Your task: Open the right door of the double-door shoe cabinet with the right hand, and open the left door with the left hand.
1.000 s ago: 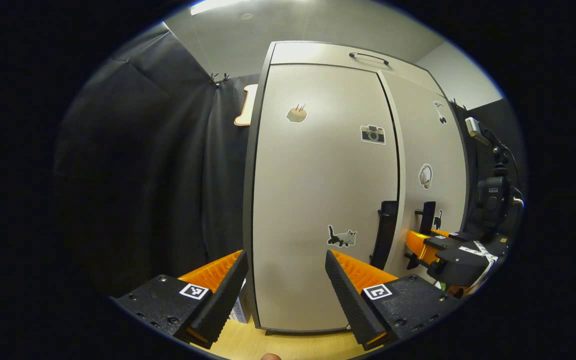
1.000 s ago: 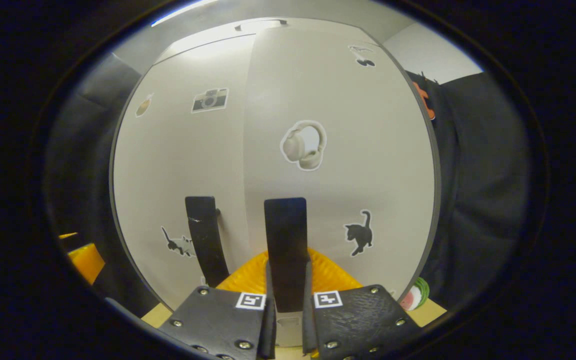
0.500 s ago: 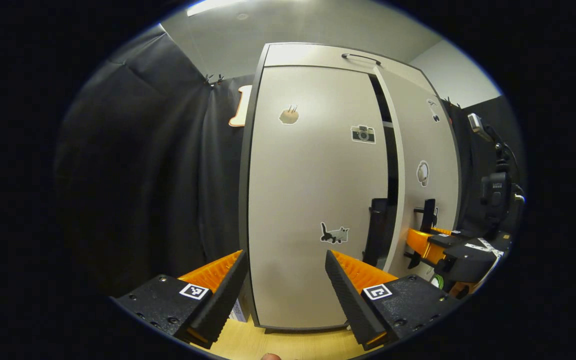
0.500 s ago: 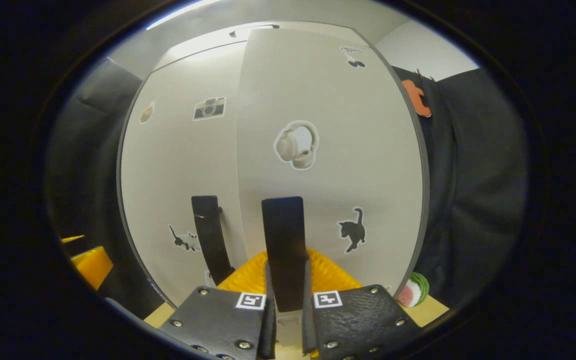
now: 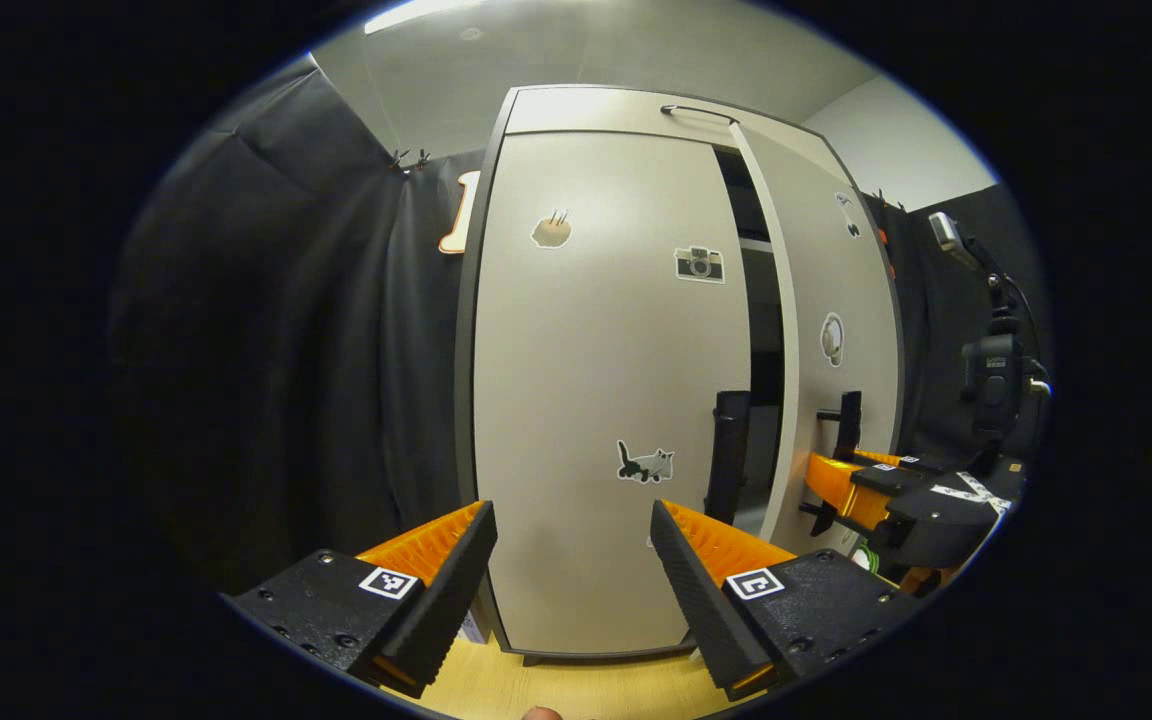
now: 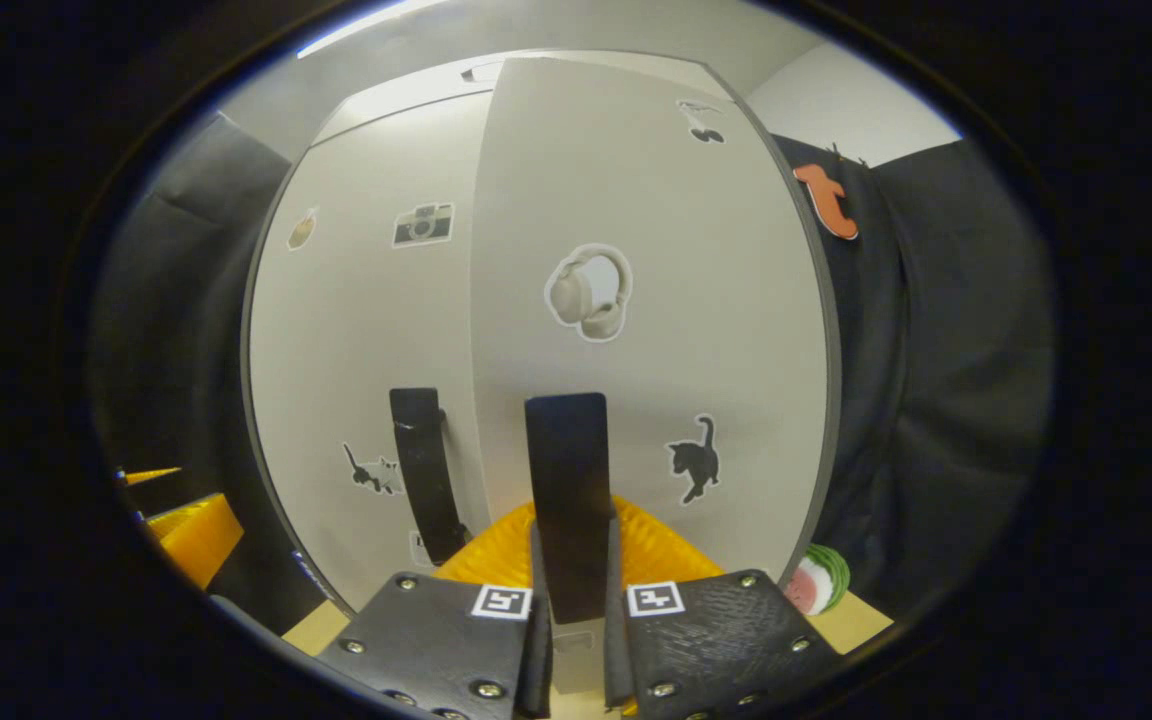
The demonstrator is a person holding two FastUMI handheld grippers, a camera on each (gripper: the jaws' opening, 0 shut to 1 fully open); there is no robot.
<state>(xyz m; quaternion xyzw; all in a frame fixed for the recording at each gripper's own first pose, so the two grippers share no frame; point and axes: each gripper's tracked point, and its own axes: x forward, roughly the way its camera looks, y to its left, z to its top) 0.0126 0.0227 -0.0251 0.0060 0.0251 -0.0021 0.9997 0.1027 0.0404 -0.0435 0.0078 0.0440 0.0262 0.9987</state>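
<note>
A tall pale double-door shoe cabinet [image 5: 526,110] stands ahead. Its right door [image 5: 841,300] is swung partly out, leaving a dark gap beside the left door [image 5: 596,380], which lies flat and closed. In the right gripper view my right gripper [image 6: 573,600] is shut on the right door's black vertical handle [image 6: 566,470], and the left door's handle [image 6: 421,460] stands just left of it. My left gripper [image 5: 571,560] is open in front of the left door's lower part, a good way back from it, with the left handle [image 5: 729,455] off to its right. The right gripper [image 5: 861,490] also shows there at the handle.
Black cloth walls [image 5: 286,350] flank the cabinet on both sides. The floor [image 5: 556,685] is light wood. A camera rig on a stand [image 5: 991,375] sits at the far right. A watermelon-patterned object [image 6: 816,580] lies by the cabinet's right foot.
The right door has swung outward with the right gripper holding its handle, and the dark gap between the doors has widened. The left gripper has stayed open and drifted slightly rightward.
</note>
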